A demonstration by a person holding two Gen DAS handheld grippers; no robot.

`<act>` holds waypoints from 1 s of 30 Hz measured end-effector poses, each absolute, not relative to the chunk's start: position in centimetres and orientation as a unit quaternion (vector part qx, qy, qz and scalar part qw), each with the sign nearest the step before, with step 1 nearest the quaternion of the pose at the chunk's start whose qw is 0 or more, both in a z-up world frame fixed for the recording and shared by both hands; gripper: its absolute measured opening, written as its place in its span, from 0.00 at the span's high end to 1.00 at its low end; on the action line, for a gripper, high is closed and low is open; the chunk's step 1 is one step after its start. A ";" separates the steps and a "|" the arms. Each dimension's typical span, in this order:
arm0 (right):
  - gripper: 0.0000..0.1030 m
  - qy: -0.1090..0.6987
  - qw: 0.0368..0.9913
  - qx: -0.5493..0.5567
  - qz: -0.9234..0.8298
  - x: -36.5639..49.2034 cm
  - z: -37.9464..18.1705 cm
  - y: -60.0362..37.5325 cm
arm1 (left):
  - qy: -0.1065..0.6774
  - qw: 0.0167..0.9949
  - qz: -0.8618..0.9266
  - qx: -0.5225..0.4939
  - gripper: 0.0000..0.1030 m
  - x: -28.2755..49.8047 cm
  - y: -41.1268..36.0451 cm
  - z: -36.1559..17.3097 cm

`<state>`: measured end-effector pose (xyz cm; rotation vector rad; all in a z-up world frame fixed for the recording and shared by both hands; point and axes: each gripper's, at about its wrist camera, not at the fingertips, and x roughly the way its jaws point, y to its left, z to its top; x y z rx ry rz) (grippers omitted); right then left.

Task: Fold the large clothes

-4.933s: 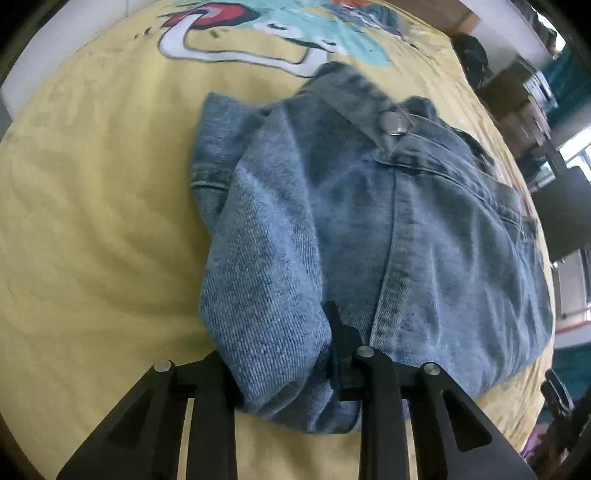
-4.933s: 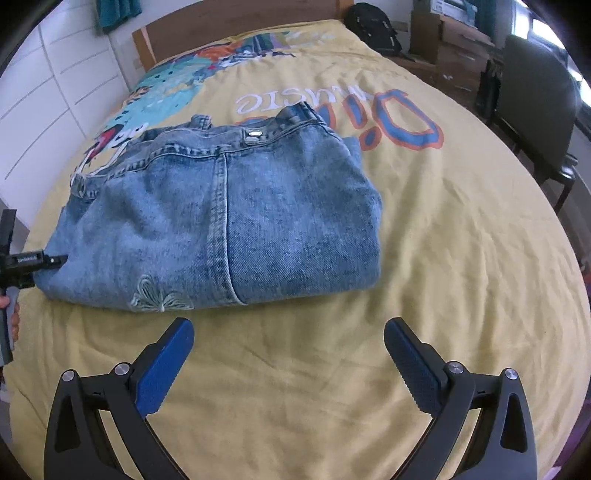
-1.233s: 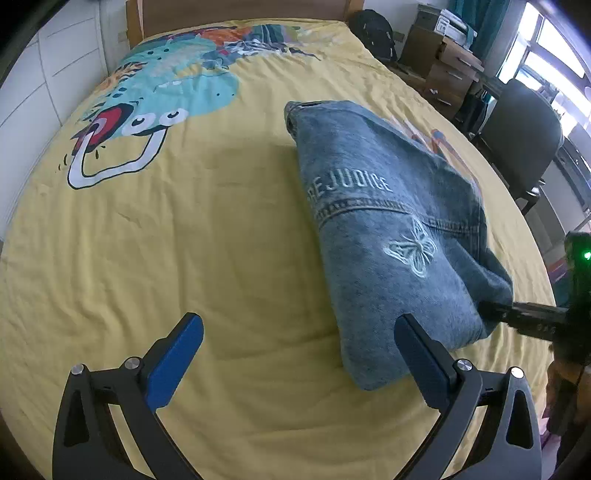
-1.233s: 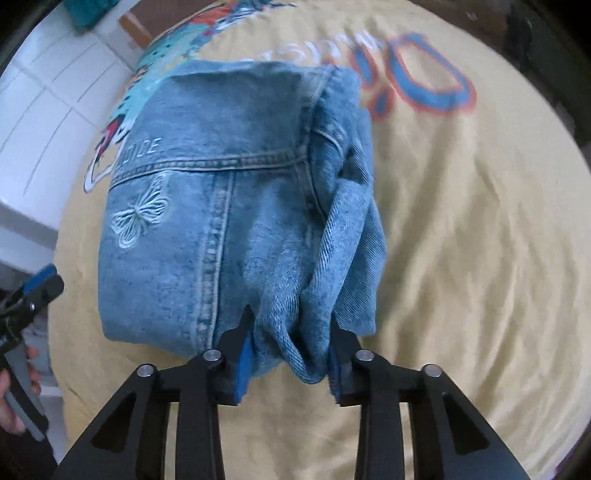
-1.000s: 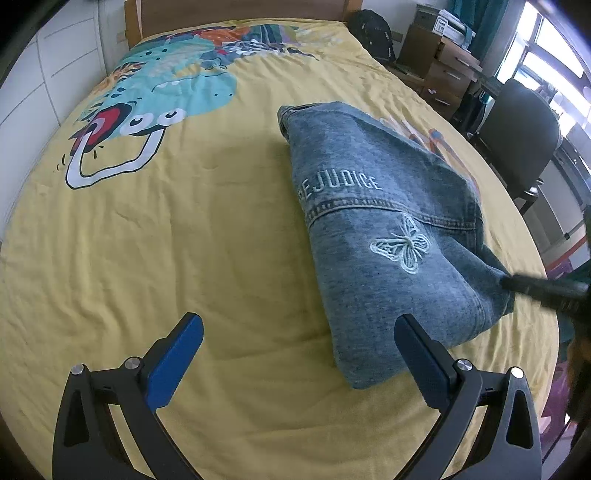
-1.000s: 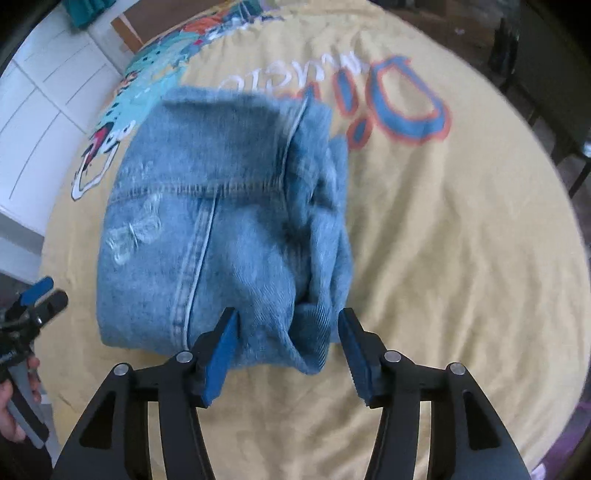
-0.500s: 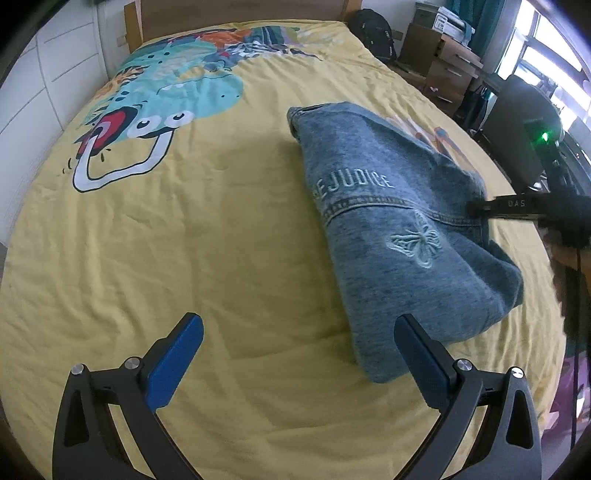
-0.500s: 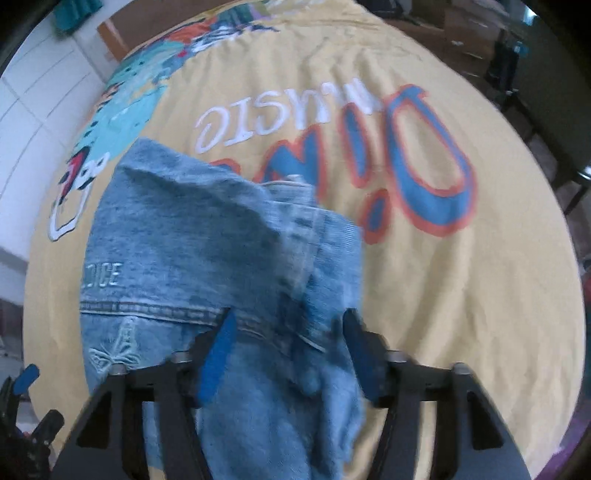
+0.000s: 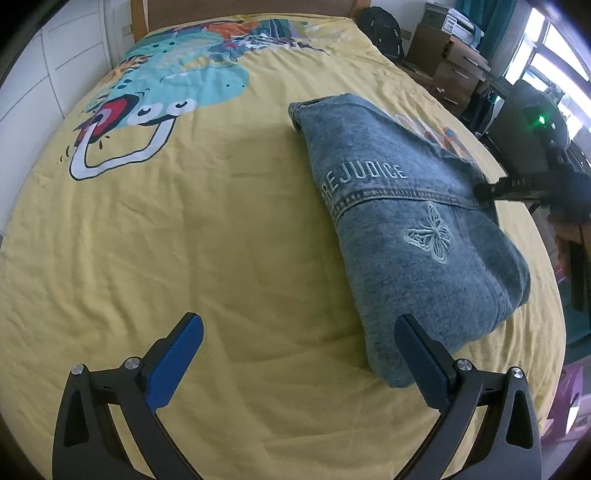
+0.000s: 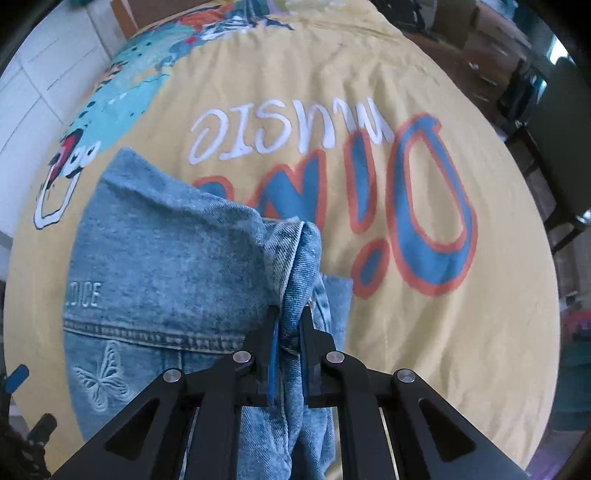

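Folded blue jeans (image 9: 406,221) with a stitched butterfly and white lettering lie on the right side of the yellow bedspread (image 9: 203,229). My right gripper (image 10: 290,325) is shut on a bunched fold at the jeans' (image 10: 166,266) right edge, denim pinched between its pads. In the left wrist view that same right gripper (image 9: 484,190) shows as a dark tip pressed into the jeans' far right edge. My left gripper (image 9: 295,354) stands wide open above bare bedspread, its right finger (image 9: 421,362) just in front of the jeans' near corner, nothing between the fingers.
The bedspread (image 10: 369,92) carries a cartoon print and large lettering. A wooden headboard (image 9: 240,9) stands at the far end, white panels (image 9: 44,74) on the left. A dark chair (image 9: 532,122), drawers (image 9: 450,59) and a black bag (image 9: 380,29) stand along the right side.
My right gripper let go of the jeans' near corner, moved along their right edge towards the waistband side, and shut on a fold there. The left gripper stayed open and still.
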<state>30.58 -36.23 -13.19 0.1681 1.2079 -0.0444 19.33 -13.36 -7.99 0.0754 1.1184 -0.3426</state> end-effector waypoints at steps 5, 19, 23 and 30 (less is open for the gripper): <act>0.79 0.569 0.818 0.078 -0.028 29.8 -12.9 -36.7 | 0.532 0.832 -0.156 0.025 0.01 20.5 -13.8 -8.0; 0.00 0.545 0.834 0.076 0.032 24.4 -11.6 -35.4 | 0.576 0.803 -0.153 -0.013 0.01 27.6 -18.0 -9.2; 0.00 0.562 0.821 0.094 0.035 24.6 -14.5 -35.3 | 0.609 0.777 -0.160 -0.012 0.01 28.2 -19.8 -11.8; 0.00 0.581 0.791 0.187 0.049 25.6 -19.7 -36.5 | 0.630 0.761 -0.151 -0.037 0.00 28.5 -19.3 -14.0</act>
